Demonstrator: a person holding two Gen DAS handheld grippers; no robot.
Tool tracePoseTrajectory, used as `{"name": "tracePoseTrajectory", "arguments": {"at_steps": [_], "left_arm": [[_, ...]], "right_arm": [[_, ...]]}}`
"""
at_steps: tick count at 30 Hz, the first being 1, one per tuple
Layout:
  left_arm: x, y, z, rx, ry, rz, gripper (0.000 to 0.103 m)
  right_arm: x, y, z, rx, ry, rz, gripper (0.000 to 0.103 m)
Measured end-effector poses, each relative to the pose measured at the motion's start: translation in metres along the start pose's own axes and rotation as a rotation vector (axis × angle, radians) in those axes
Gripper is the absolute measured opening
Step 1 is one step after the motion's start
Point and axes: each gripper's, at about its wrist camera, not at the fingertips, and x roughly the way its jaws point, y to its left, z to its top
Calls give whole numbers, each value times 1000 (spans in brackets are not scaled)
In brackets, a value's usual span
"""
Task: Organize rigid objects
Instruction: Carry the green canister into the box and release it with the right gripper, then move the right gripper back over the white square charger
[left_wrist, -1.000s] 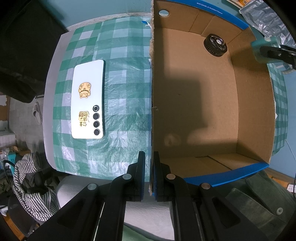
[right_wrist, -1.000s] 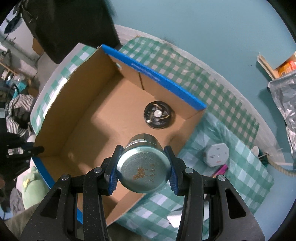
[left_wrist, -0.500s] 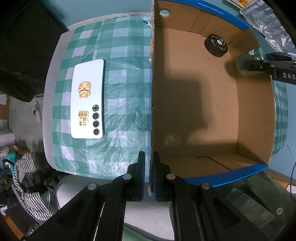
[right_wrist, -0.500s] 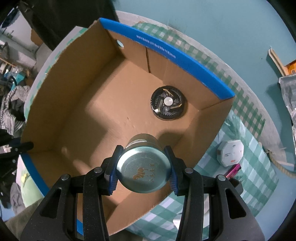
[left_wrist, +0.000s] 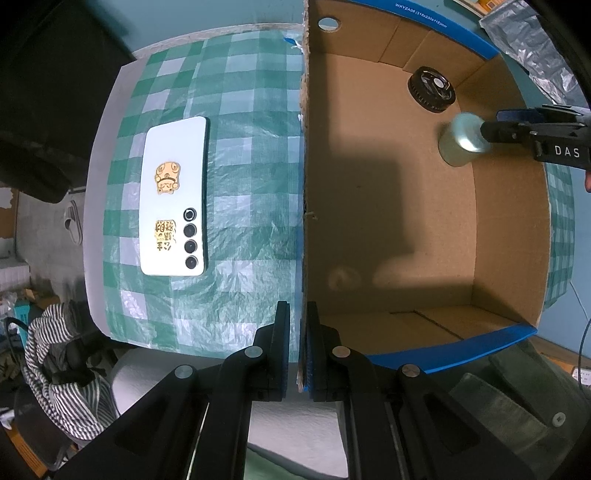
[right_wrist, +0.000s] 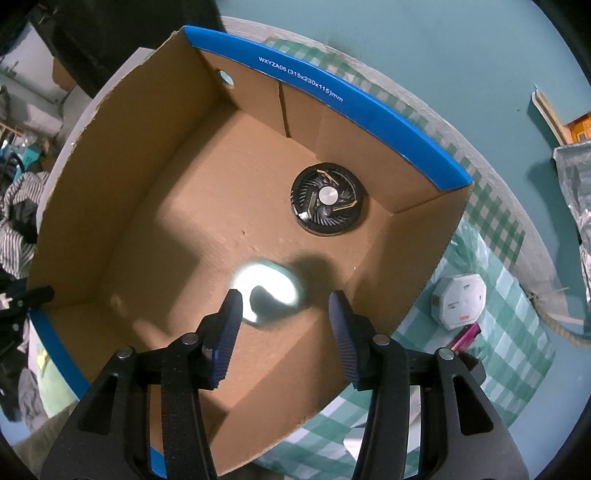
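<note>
Tin can (right_wrist: 266, 291), pale green and blurred, sits inside the cardboard box (right_wrist: 155, 206) near its right-hand wall, just short of the black fan (right_wrist: 327, 197) that lies on the box floor by the far corner. In the left wrist view the can (left_wrist: 461, 139) shows beside that same wall, with the fan (left_wrist: 431, 89) just beyond it. The right claw (right_wrist: 286, 317) is spread wide above the can, with nothing between its blue pads (right_wrist: 231, 325). The left claw (left_wrist: 296, 347) is pinched tight on the box's near-left wall (left_wrist: 303, 184). Outside the box, to its left, a white phone (left_wrist: 175, 195) lies face down on the green checked tabletop (left_wrist: 243, 155). To the box's right, a white octagonal device (right_wrist: 458, 301) rests on the same cloth beside a pink stick (right_wrist: 466, 335).
</note>
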Motion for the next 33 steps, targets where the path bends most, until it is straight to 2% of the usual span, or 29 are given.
{"name": "tracePoseTrajectory", "arguments": {"at_steps": [9,20,33], "left_arm": [[0,0,1,1,2,-2,7],[0,-1,-1,5,1,0,8],[-1,-4,2,13,-1,1,7]], "right_arm": [[-7,1,-1,14,-18,4,50],[-42,-3,-6,29,-86,15,50],[-73,-35,-29,116,-116,2,50]]}}
